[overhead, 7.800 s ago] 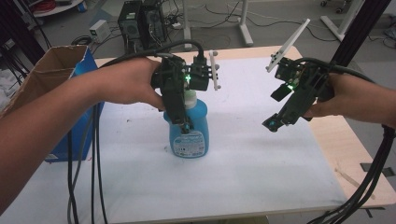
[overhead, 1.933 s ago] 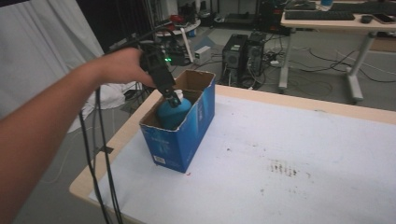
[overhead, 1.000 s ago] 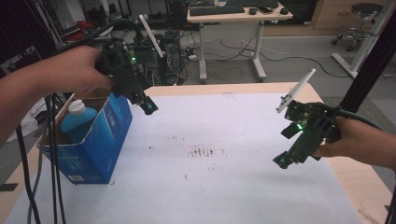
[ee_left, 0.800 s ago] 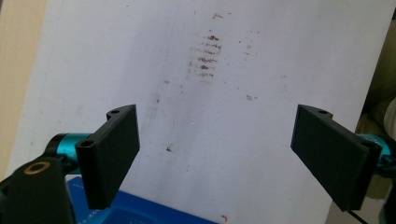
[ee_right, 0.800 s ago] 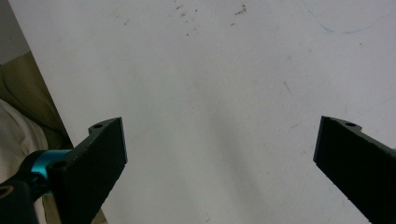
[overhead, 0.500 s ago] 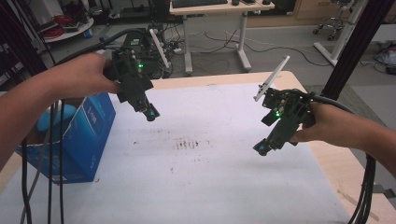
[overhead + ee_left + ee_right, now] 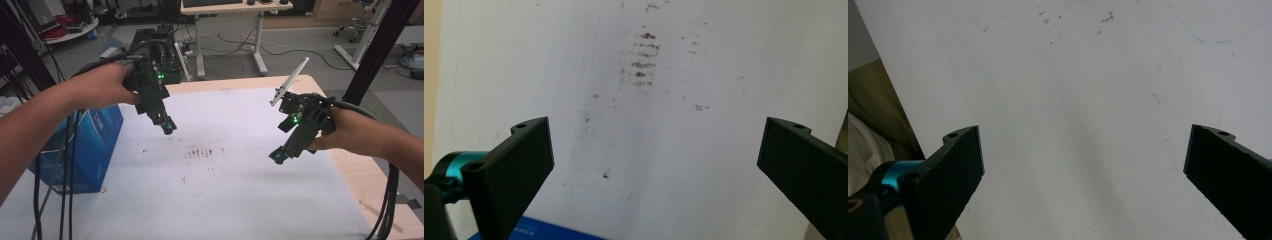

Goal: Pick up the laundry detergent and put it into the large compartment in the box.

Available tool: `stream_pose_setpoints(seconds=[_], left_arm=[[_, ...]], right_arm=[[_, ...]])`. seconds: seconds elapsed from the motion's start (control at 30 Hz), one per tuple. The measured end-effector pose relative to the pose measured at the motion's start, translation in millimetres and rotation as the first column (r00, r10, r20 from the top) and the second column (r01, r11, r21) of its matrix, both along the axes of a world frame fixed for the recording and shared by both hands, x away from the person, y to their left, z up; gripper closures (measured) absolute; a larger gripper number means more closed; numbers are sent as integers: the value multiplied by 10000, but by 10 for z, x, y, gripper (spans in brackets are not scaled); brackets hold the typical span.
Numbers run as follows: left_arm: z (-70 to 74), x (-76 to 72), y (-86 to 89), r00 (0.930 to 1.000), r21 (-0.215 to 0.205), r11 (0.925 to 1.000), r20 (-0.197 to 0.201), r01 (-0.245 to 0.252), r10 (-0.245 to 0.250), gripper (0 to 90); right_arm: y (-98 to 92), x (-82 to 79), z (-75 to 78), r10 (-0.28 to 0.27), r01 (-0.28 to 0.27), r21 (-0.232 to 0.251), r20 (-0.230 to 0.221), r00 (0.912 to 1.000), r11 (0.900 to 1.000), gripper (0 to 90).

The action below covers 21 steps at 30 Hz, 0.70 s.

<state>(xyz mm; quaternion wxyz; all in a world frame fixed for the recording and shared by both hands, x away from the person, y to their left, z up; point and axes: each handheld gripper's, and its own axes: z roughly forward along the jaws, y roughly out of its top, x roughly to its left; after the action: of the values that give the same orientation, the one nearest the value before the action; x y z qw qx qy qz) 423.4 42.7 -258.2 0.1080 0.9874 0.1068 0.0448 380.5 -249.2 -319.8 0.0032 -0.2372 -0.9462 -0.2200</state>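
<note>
- White sheeting is covering the surface (image 7: 235, 200), with a patch of brown smudges (image 7: 202, 151) sitting near the middle of the high view.
- Left gripper (image 7: 168, 128) is hanging in the upper left of the high view, tilting down toward the sheet, with a hand (image 7: 102, 87) wrapping its body.
- Its jaws have just been opening and are now standing spread wide, with nothing between them; the left gripper (image 7: 651, 155) view is looking through the gap at the smudges (image 7: 643, 60) in the upper middle of that frame.
- Blue box (image 7: 95, 142) is standing at the left edge of the high view, near the left gripper but apart from it; a strip of the box (image 7: 544, 232) is showing at the bottom left of the left gripper view.
- Right gripper (image 7: 276, 158) is hovering at the right of the high view, held by the other hand (image 7: 350, 132), pointing down and left over the sheet.
- Its jaws are also standing spread wide and pinching nothing; the right gripper (image 7: 1083, 160) view is showing bare white sheet between them.
</note>
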Motion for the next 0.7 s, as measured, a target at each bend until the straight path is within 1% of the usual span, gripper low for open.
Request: stream_pose_setpoints(seconds=[0.07,0.13,0.27,0.33,0.5,0.7], left_arm=[[-19,-12,-25,9998,-3,9999,-122,167,-167,16],[-30,-22,-47,9998,-4,9998,-61,174,-174,16],[-57,-30,-66,9995,79,9996,-143,266,-265,17],[-73,-26,-74,9996,156,9996,-139,255,-253,16],[-96,-29,-102,9995,53,9997,-186,247,-246,16],[-77,-41,-90,9996,61,9997,-159,221,-220,17]], right_arm=[[7,-6,1,32,-31,-13,45,10000,10000,17],[12,-8,0,73,-73,-14,78,9999,10000,17],[6,0,2,54,-54,-36,42,10000,10000,17],[6,-3,-1,49,-49,-35,61,10000,10000,17],[5,-17,3,98,-98,-22,113,9999,9999,17],[10,-22,9,145,-145,-36,112,9998,9999,17]])
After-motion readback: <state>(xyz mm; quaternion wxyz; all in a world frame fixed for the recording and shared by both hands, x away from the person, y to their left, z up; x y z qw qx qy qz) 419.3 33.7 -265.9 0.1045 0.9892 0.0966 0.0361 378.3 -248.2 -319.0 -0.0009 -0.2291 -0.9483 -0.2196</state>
